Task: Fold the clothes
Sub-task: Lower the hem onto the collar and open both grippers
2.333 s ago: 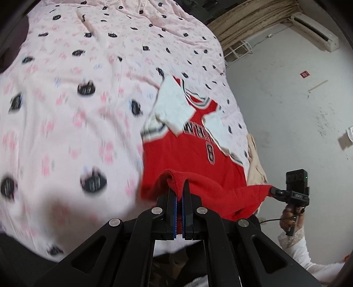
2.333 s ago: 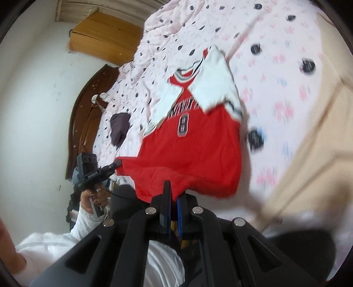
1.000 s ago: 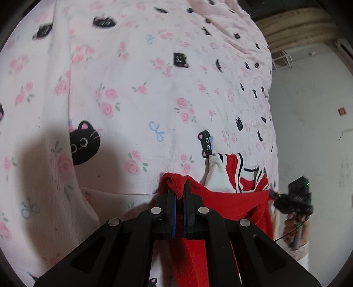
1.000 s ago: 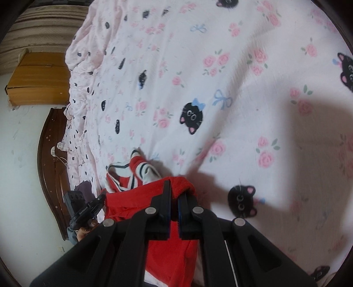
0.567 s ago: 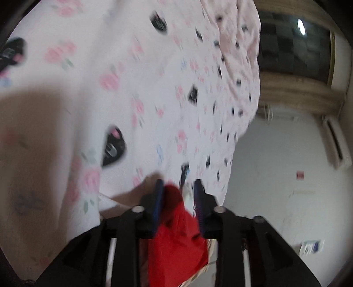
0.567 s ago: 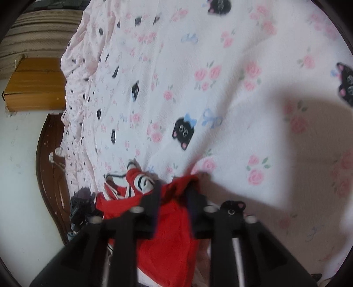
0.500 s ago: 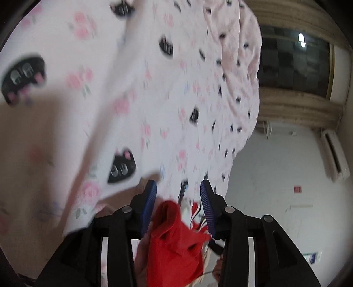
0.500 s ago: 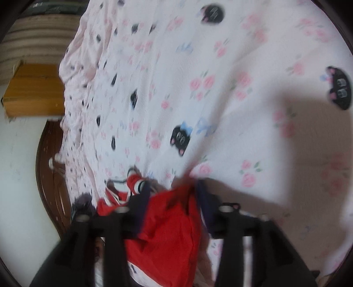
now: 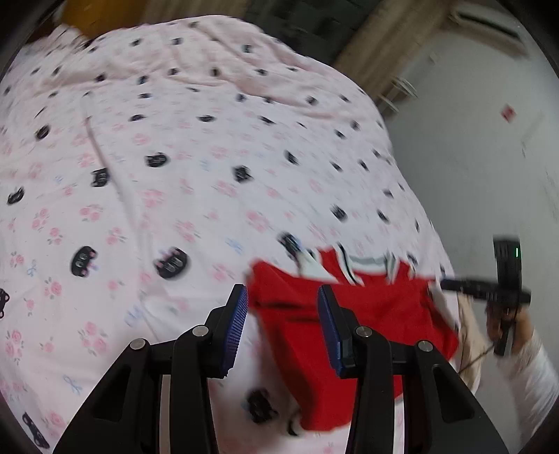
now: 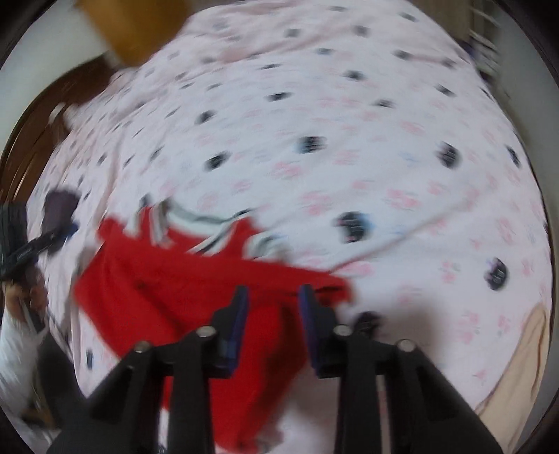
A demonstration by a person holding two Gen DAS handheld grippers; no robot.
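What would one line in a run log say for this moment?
step: first fold laid | red jersey: folded on bedsheet, released | left gripper: open, just opened | right gripper: open, just narrowed, empty

A pink cat-and-rose bedsheet (image 9: 181, 167) covers the bed, with an air conditioner (image 9: 485, 26) on the wall.

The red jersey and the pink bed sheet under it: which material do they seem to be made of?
The red jersey looks like a thin, matte sports knit, probably synthetic: it lies limp in soft folds, with striped trim at the neck. The pink bed sheet looks like matte woven cotton or a blend, with printed cats and roses and fine creases. Blur hides the weave.
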